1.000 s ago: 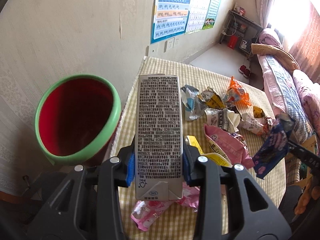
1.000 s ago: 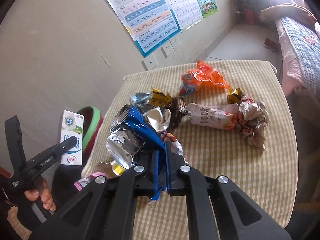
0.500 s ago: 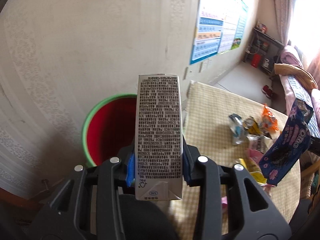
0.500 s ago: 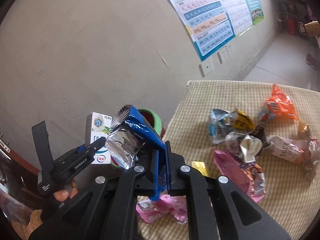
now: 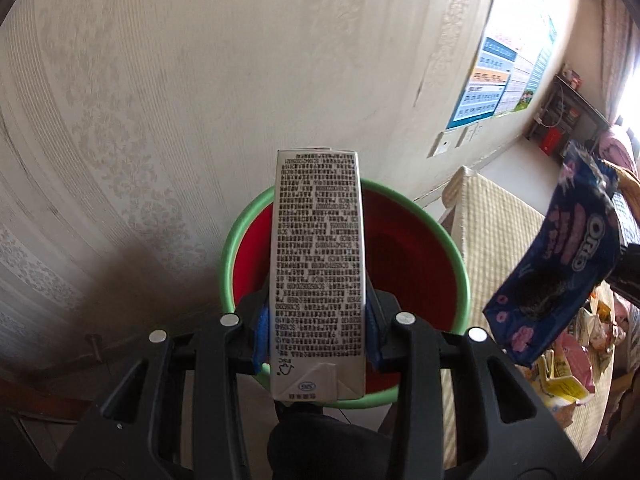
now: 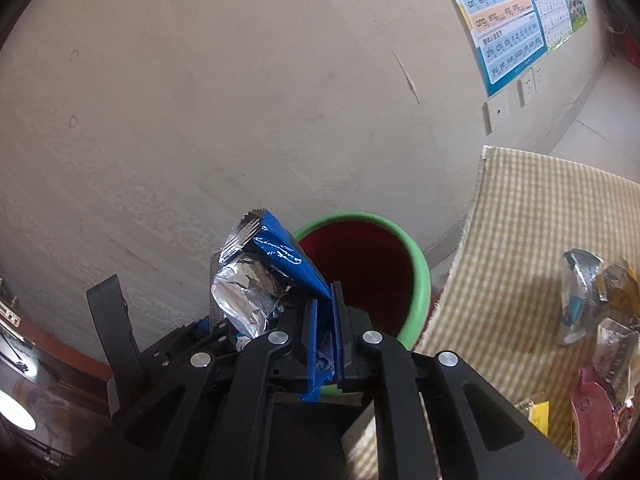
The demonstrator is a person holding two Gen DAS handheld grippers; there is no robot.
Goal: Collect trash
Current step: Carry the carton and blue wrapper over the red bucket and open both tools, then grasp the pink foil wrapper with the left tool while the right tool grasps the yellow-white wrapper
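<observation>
Both claws have swung away from the table since a second ago, so the red plastic bin with a green rim (image 5: 408, 248), which then sat off to the left of the left wrist view, now lies straight ahead of the carton. The left claw (image 5: 318, 330) is clamped on the silver rectangular drink carton printed with dense black text (image 5: 318, 264), its blue pads (image 5: 262, 334) pressed against the carton's two sides; the carton stands upright in front of the bin's open mouth. The right claw (image 6: 322, 330) is closed tight on the crumpled blue foil biscuit wrapper (image 6: 276, 260), whose silver inner side bulges out to the left; the wrapper hangs at the near left edge of the bin's rim in the right wrist view. In the left wrist view the same wrapper shows to the right of the bin, over the edge of the table covered with a beige checked cloth (image 6: 532, 248). More crumpled snack wrappers (image 6: 600, 304) lie on the cloth, well apart from the bin. A blue phonics poster (image 6: 506, 20) hangs on the beige wall behind.
</observation>
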